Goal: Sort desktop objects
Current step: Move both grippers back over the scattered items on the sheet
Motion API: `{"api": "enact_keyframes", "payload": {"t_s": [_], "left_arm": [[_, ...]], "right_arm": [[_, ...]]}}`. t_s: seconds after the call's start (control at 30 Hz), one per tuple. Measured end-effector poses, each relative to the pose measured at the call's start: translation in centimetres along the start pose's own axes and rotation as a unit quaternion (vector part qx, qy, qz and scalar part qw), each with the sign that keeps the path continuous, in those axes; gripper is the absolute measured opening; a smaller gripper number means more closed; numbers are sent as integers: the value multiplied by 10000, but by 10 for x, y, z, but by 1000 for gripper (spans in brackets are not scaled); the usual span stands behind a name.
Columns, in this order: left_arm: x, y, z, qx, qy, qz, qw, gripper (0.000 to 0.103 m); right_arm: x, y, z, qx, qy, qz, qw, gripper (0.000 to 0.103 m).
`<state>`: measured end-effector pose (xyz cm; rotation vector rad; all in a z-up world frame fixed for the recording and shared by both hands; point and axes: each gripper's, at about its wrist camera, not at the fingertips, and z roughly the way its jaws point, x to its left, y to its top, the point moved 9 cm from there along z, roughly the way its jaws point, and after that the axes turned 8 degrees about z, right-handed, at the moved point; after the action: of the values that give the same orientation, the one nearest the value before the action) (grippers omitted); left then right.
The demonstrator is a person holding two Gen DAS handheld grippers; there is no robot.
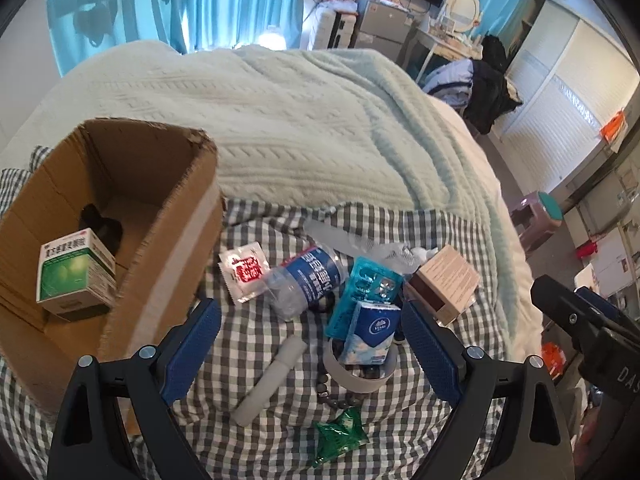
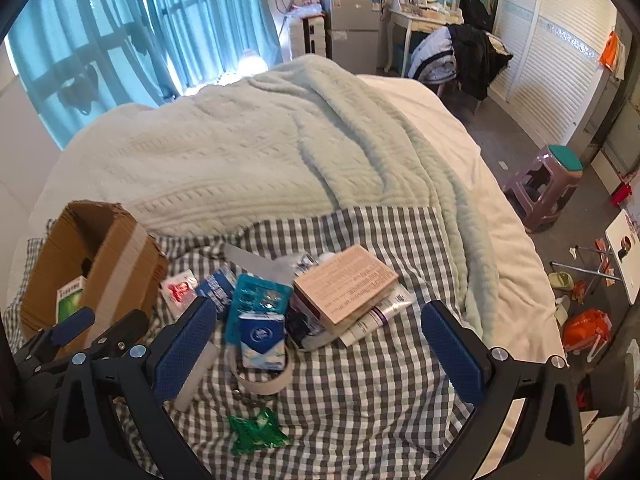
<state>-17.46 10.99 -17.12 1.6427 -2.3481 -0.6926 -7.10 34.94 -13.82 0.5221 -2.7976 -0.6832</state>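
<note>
A heap of small items lies on a checked cloth [image 1: 260, 328]: a blue-label water bottle [image 1: 310, 282], a red-and-white sachet [image 1: 246, 272], a teal blister pack [image 1: 366, 292], a blue tissue pack [image 1: 372, 334] [image 2: 262, 340], a tape roll [image 1: 360, 376], a white tube [image 1: 270, 380], a green wrapper [image 1: 340, 438] [image 2: 256, 432] and a tan box [image 1: 446, 280] [image 2: 344, 284]. A cardboard box [image 1: 160, 216] [image 2: 116, 256] at the left holds a green medicine carton [image 1: 74, 272]. My left gripper [image 1: 312, 348] is open and empty above the heap. My right gripper [image 2: 320, 348] is open and empty too.
A pale green blanket [image 2: 280, 140] covers the bed behind the cloth. The bed edge drops to the floor at the right, where a purple stool [image 2: 548, 184] stands. My right gripper's body [image 1: 580, 320] shows at the right of the left wrist view.
</note>
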Motion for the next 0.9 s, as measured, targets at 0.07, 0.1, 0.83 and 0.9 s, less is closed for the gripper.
{"api": "enact_keyframes", "payload": {"t_s": [0.07,0.1,0.83,0.9], "left_arm": [[-4,-2,8,61,82,151,9998,94],[-6,-3,11,84,110,237,9996,94],[16,-109,103,496,-17,1686,9844,94],[26,-119,112,574,-128,1394,9885,94]], "right_arm": [[-6,-3,8,95,-51,47,9999,103],[-9,-4,11,125,-55,67,9999,103],[19,-56,98,800,567,-53,9952,102],[24,-64,107,873,663,-41,9940,98]]}}
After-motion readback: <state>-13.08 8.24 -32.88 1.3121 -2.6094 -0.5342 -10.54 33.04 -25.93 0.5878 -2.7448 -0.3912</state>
